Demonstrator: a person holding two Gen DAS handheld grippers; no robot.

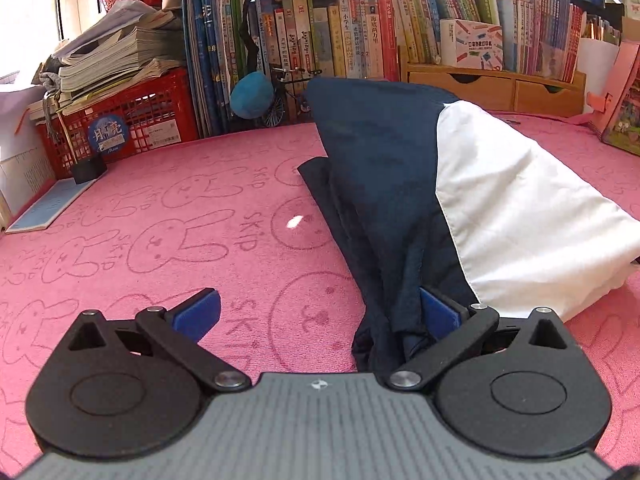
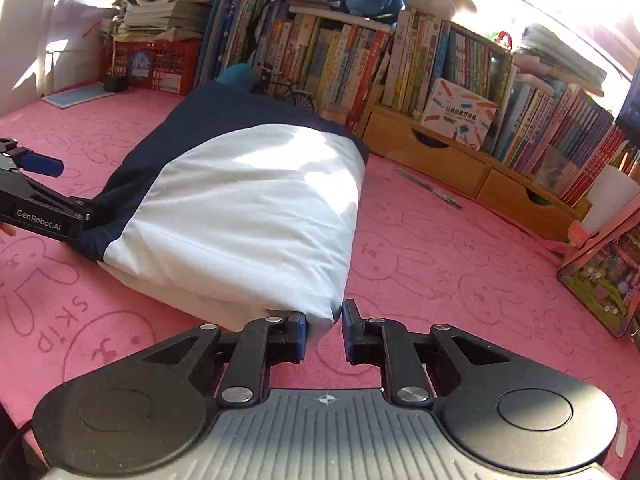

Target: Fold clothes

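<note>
A folded navy and white garment [image 1: 500, 208] lies on the pink bunny-print cover [image 1: 180, 220]. My left gripper [image 1: 320, 314] is wide open at the garment's navy edge, and navy cloth [image 1: 384, 280] rests against its right pad while the left pad stands free over the cover. In the right wrist view the same garment [image 2: 248, 216] shows mostly white. My right gripper [image 2: 325, 332] is narrowly open, with the white corner [image 2: 325, 316] poking between its pads and pink cover showing in the gap. The left gripper's free blue fingertip [image 2: 42, 165] shows at the left edge.
Rows of books [image 1: 340, 40] line the back, with a red crate [image 1: 132, 120] of papers at left and a wooden drawer unit [image 2: 460, 160] at right. A pink picture box [image 2: 600, 276] leans at the far right. A toy bicycle [image 1: 288, 96] stands behind the garment.
</note>
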